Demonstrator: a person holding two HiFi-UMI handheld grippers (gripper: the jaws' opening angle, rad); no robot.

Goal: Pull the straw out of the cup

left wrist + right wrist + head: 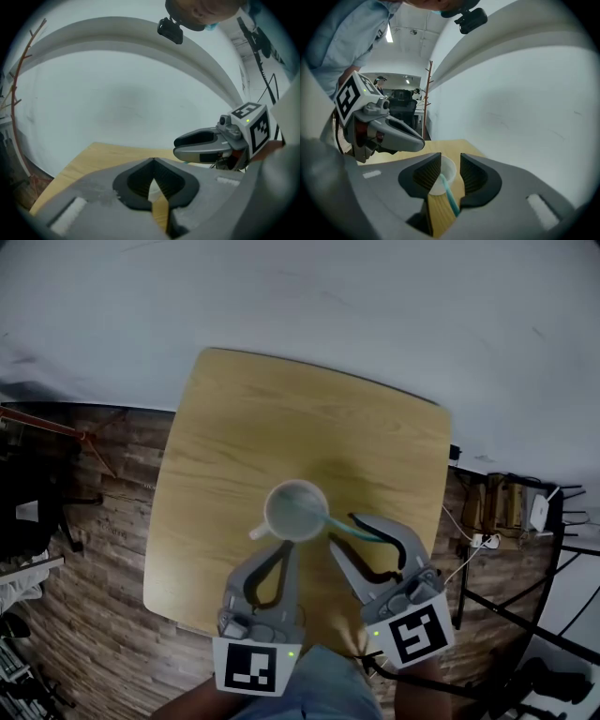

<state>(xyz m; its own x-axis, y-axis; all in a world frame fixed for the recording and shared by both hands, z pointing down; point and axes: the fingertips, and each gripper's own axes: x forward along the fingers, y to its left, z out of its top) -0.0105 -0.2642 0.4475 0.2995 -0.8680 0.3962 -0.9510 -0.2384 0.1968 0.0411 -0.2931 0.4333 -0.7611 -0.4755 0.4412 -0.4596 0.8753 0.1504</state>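
- Table (234,418): a wooden top that lies under and ahead of both grippers. It bears only the cup.
- Left gripper (289,545): its jaws meet at the tips and clamp nothing. Its own view shows only a sliver of the white cup and the table through the gap behind the tips. The cup sits just ahead of them, and nothing shows the tips touching it.
- Right gripper (450,161): its jaws stand moderately apart, with the straw running through the gap between them. Neither pad is seen to press on it.
- Cup (270,512): white and upright, it stands just ahead of both grippers, a little to the left of the right gripper's tips. Its handle points toward the left gripper's outer side.
- Straw (352,531): teal and slanted, with its lower end inside the cup. Its free end leans over the rim into the right gripper's open gap.
- Progress, as judged: the approach looks complete, but the grasp is not made and the straw is not yet out. What is left is to close the right jaws on the straw and draw it back along its slant, perhaps with the left gripper steadying the cup.
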